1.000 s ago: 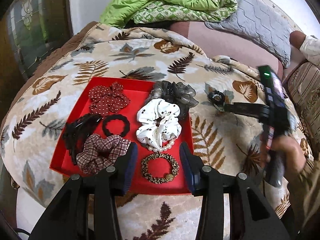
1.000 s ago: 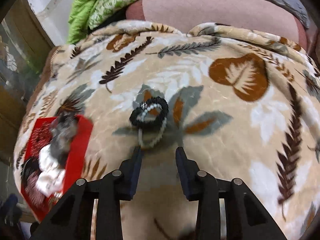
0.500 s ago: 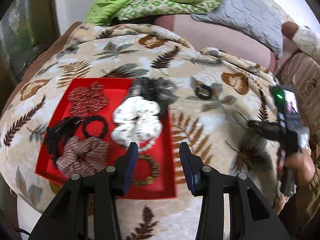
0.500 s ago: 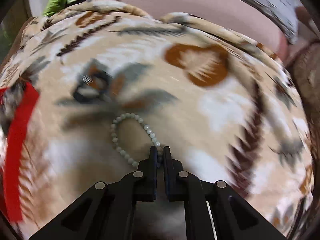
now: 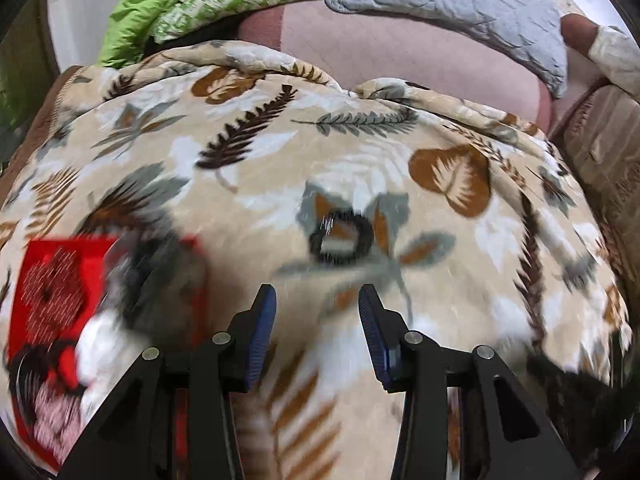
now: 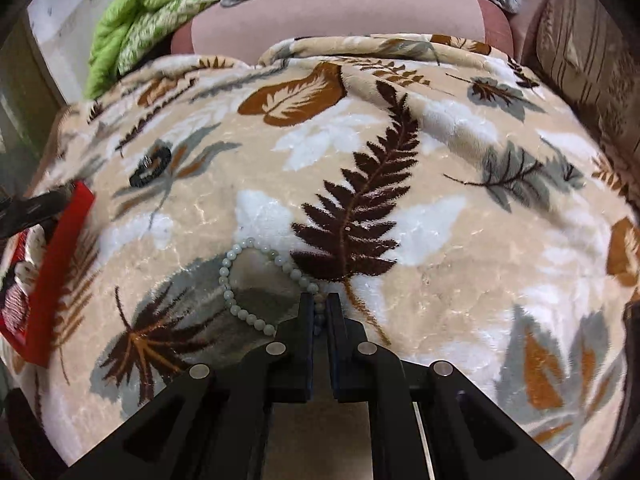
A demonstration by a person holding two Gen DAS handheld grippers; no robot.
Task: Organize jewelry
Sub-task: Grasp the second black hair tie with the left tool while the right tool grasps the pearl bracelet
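Right gripper (image 6: pixel 319 312) fingers clamped on pale bead bracelet (image 6: pixel 256 280), dangling above blanket (image 6: pixel 440 220). Left gripper (image 5: pixel 317 312) fingers apart, empty, facing black bracelet (image 5: pixel 341 236). Risk: thin pinch; beads slipping short of red tray (image 6: pixel 60 256).

No readable text, labels, brands or numbers in either view.

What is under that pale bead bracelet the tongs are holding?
The leaf-print blanket lies under the bead bracelet, pinched in the right tongs. The bracelet's pinched stretch is hidden between the tongs.
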